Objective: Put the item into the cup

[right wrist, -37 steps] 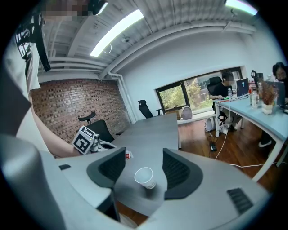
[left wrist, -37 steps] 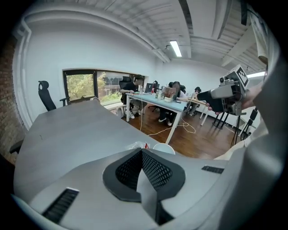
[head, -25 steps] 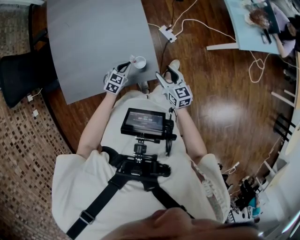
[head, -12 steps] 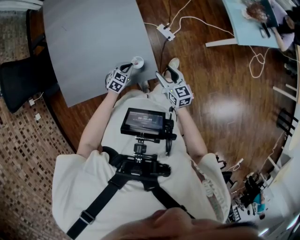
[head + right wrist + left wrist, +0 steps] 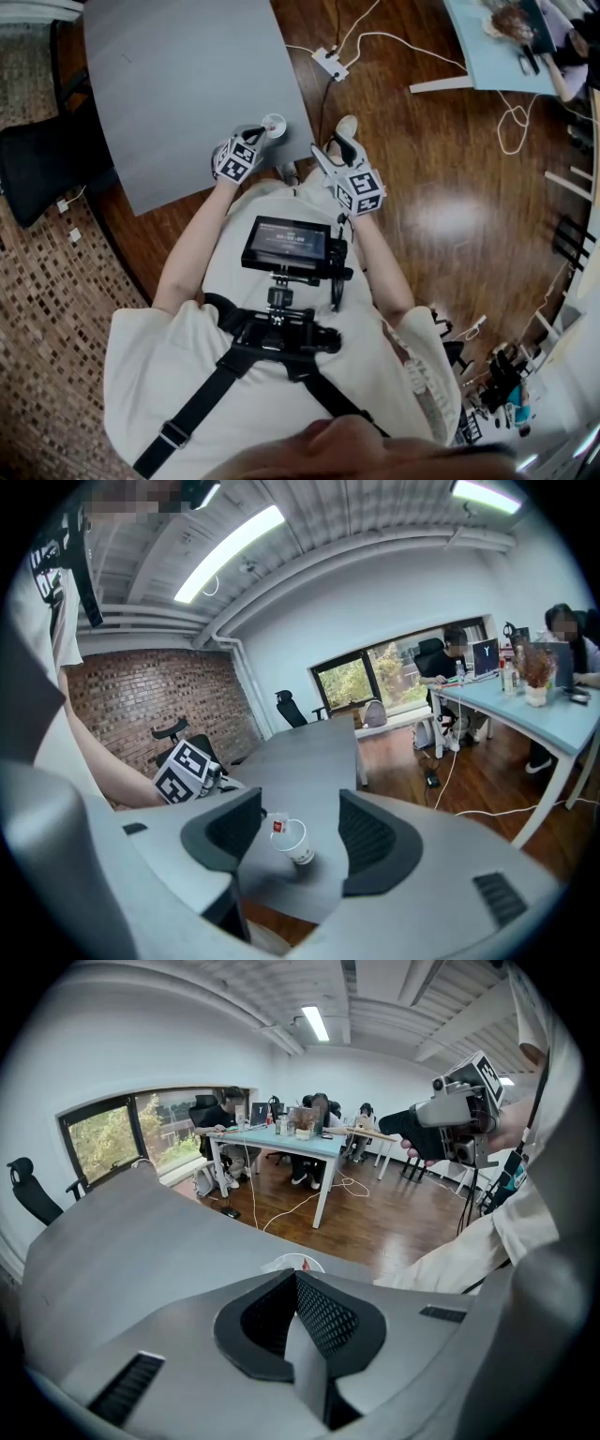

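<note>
1. In the left gripper view the cup (image 5: 281,1262) sits almost wholly behind the closed jaws of the left gripper (image 5: 296,1277). Only a sliver of its rim and a red speck show.
2. The tag (image 5: 278,827) at the cup's rim is too small to read. Whether it is joined to the left gripper cannot be told.
3. In the right gripper view the left gripper is hidden behind one jaw of the right gripper (image 5: 296,825). Only its marker cube (image 5: 187,769) shows.
4. In the head view the tabletop (image 5: 178,84) is cut off by the top edge. What lies inside the cup is too small to make out.
</note>
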`<state>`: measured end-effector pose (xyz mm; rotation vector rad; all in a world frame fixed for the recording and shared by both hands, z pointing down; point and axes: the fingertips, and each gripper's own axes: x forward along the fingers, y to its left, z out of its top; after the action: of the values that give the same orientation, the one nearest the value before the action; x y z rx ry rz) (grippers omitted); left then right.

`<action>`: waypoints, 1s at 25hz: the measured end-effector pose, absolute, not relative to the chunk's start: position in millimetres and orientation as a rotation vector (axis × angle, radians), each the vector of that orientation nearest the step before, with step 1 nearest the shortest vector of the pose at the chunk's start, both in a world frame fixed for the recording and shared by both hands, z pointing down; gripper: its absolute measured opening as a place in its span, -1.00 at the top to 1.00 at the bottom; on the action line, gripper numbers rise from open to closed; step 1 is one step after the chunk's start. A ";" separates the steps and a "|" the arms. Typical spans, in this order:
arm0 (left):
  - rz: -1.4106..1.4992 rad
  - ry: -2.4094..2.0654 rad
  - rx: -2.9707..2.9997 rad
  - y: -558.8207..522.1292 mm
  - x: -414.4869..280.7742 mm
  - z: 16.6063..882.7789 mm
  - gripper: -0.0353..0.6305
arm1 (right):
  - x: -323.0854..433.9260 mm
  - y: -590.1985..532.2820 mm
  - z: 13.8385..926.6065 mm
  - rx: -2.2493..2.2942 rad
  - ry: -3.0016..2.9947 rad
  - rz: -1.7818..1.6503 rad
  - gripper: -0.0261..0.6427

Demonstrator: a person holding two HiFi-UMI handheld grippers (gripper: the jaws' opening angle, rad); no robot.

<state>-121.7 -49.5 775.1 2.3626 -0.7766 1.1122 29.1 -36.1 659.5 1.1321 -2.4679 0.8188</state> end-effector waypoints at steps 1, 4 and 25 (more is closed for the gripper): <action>1.118 -0.776 2.364 -49.6 -122.1 775.8 0.89 | 28.9 -35.8 659.7 1.132 -2.468 0.818 0.10; 1.132 -0.762 2.360 -48.7 -121.3 778.9 0.89 | 28.6 -35.5 661.7 1.132 -2.466 0.822 0.10; 1.238 -0.641 2.344 -45.8 -107.1 796.3 0.89 | 31.1 -34.3 664.1 1.149 -2.441 0.848 0.10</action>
<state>-107.1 -45.8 796.3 2.3438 -0.6408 1.2377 31.1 -34.3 664.1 1.1495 -2.4408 0.8482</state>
